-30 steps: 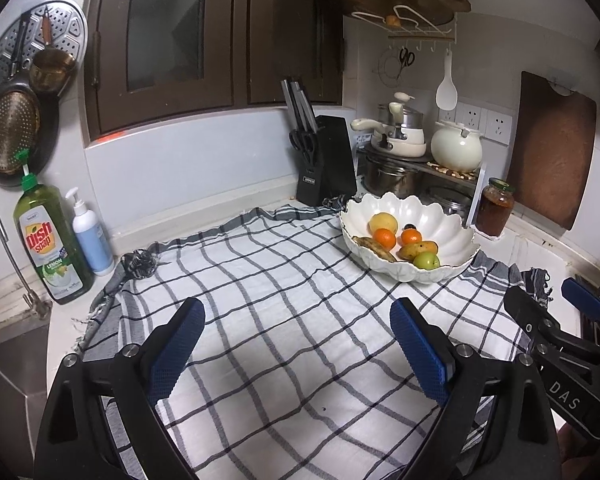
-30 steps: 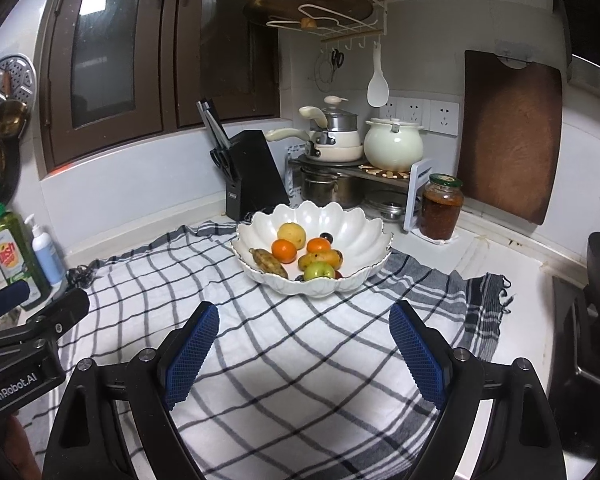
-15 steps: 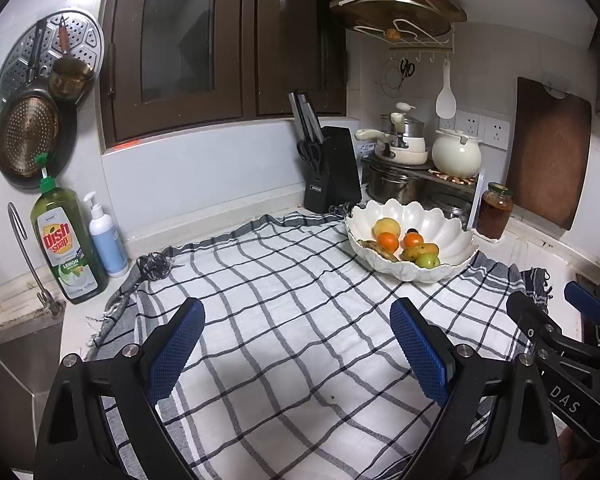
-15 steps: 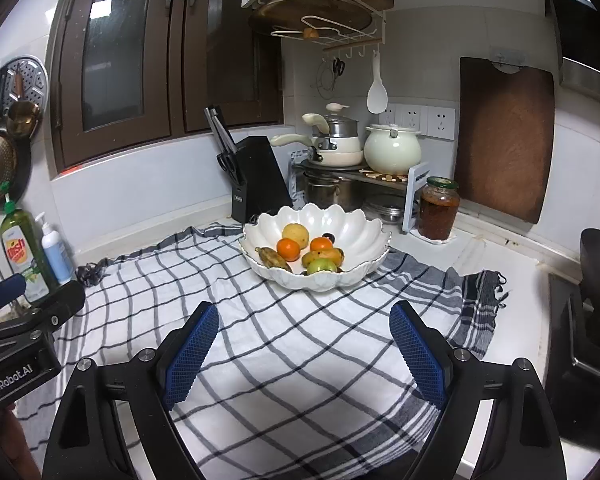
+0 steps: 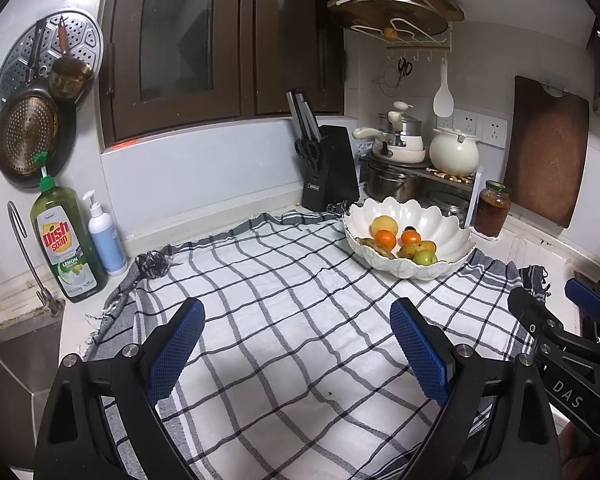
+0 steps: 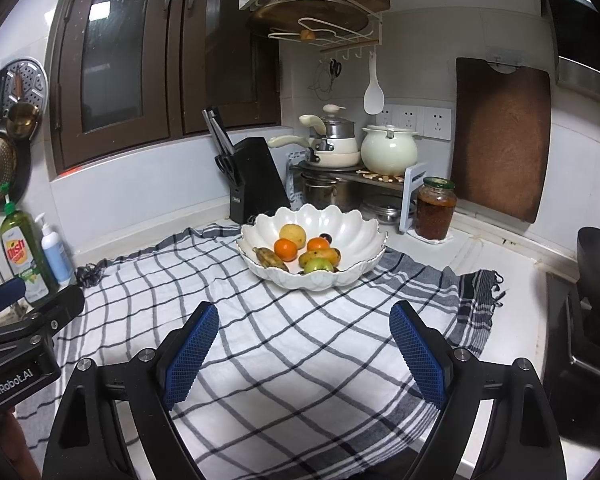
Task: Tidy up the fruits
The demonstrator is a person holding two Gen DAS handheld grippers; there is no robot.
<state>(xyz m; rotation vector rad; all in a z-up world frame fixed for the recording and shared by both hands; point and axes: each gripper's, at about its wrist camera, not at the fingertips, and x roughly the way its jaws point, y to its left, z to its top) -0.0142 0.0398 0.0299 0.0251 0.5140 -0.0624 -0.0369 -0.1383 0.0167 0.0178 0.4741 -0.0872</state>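
One white scalloped bowl (image 6: 356,236) centre frame holding two oranges (image 6: 285,249), yellow fruit (image 6: 292,233), green apple (image 6: 318,265), small dark fruit half hidden, left gripper (image 5: 296,344) and right gripper (image 6: 302,340) both spread, empty

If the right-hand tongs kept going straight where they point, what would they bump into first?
Probably the black-and-white checked cloth: the open right tongs tilt downward, short of the white scalloped fruit bowl. Depth is hard to judge.

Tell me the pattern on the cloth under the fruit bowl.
The cloth is white with a dark grey-black check and grey striped edges; the right wrist view shows it best.
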